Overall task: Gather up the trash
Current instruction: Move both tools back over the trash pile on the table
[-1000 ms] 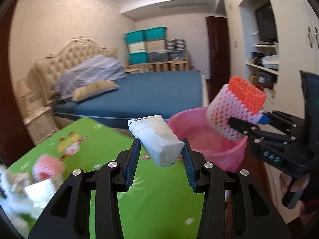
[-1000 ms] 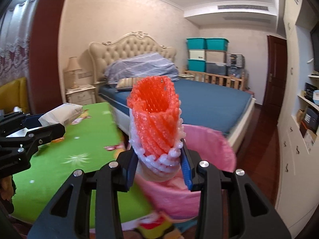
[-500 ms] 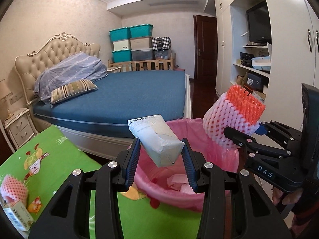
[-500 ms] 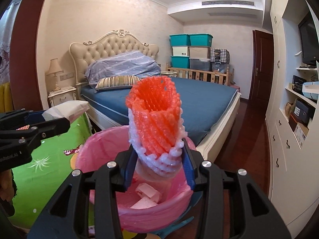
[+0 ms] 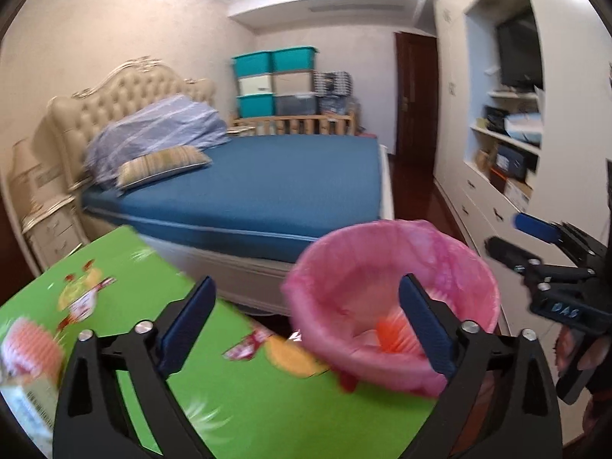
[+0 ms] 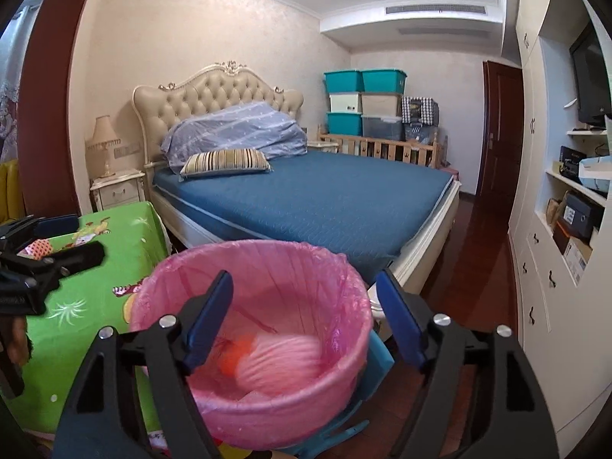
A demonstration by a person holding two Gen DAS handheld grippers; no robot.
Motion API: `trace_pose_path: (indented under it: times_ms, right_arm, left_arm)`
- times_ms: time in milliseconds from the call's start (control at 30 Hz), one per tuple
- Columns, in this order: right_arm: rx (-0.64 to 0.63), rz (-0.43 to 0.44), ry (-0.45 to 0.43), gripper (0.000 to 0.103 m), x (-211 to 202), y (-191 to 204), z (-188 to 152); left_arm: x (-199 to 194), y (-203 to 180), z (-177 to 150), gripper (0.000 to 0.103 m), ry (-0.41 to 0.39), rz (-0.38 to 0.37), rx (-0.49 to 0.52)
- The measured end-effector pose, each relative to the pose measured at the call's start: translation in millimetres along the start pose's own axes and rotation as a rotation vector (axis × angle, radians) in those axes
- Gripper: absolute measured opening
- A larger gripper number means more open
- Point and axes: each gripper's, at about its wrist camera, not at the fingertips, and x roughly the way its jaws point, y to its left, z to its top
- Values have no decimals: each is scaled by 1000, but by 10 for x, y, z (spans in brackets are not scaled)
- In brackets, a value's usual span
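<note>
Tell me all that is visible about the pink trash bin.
The pink trash bin is round, upright and open-topped, lined with a thin, crinkled pink plastic bag folded over its rim. It stands beside the green table, near the bed. Inside lies a pink and orange foam net on pale scraps. Neither gripper touches it.

My right gripper (image 6: 304, 313) hangs over the bin (image 6: 344, 375), its fingers spread to either side of the foam net (image 6: 279, 359) lying inside on other scraps. The bin stands just beside the table (image 6: 99, 329), which is to its left, and my left gripper (image 5: 304, 325) sits above that table's edge (jaws apart, nothing between them). Another foam net (image 5: 32, 348) and a carton (image 5: 26, 405) rest at the table's left. Behind everything lies the bed (image 6: 325, 199).
</note>
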Motion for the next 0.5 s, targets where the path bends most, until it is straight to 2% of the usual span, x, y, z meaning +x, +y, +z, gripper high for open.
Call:
trace_pose_path:
  times_ms: [200,267,500]
  right_arm:
    - [8,65,-30,82,-291,265,16]
    - [18,95,-33,87,-340,413,22]
    - [-28,238,38,88,-268,1214,-20]
  left_arm:
    - [-548,400,-219,94,31,116,-42]
    - [-729,496,-312,95,32,131,-46]
    - [-1304,914,-671,95,71,235,-42]
